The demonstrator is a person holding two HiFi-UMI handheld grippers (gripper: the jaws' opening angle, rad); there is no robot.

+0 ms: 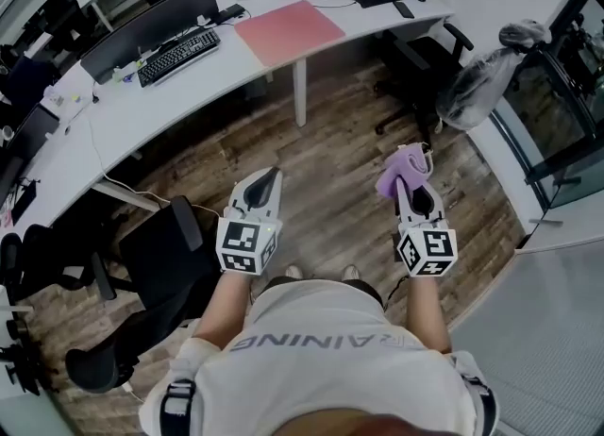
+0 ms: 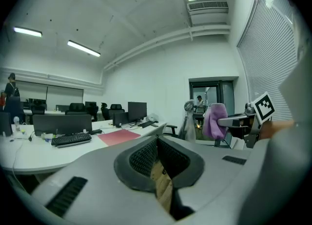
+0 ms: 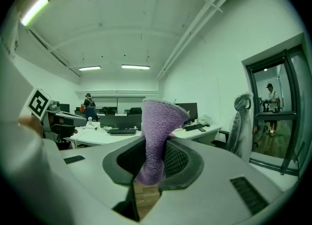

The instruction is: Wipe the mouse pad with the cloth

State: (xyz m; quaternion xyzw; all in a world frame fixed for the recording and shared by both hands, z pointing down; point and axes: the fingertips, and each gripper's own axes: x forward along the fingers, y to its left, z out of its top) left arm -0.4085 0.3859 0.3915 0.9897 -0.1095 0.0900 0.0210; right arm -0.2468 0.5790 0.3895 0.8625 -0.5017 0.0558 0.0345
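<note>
Over floor (image 1: 330, 165), short of desk (image 1: 160, 104): pinching fuzzy purple cloth (image 1: 396, 174) in right tongs (image 1: 413, 185), holding left tongs (image 1: 273, 176) closed, empty; facing flat pink mouse pad (image 1: 288, 33).

Office, long desk (image 1: 189, 90), monitors (image 1: 151, 30), keyboard (image 1: 179, 55), swivel chairs (image 1: 162, 264)

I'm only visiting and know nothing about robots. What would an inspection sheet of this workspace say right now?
Surface: long white desk; both grippers are held away from it, over the wooden floor.
Job's things: pink mouse pad lies flat on the desk; purple cloth is off the desk.
Clutter: keyboard and monitors on the desk.
Grippers: left gripper shut, empty; right gripper shut on the cloth.
Cables: thin cable trailing off the desk edge.
Surroundings: office chair, plastic-wrapped object.
</note>
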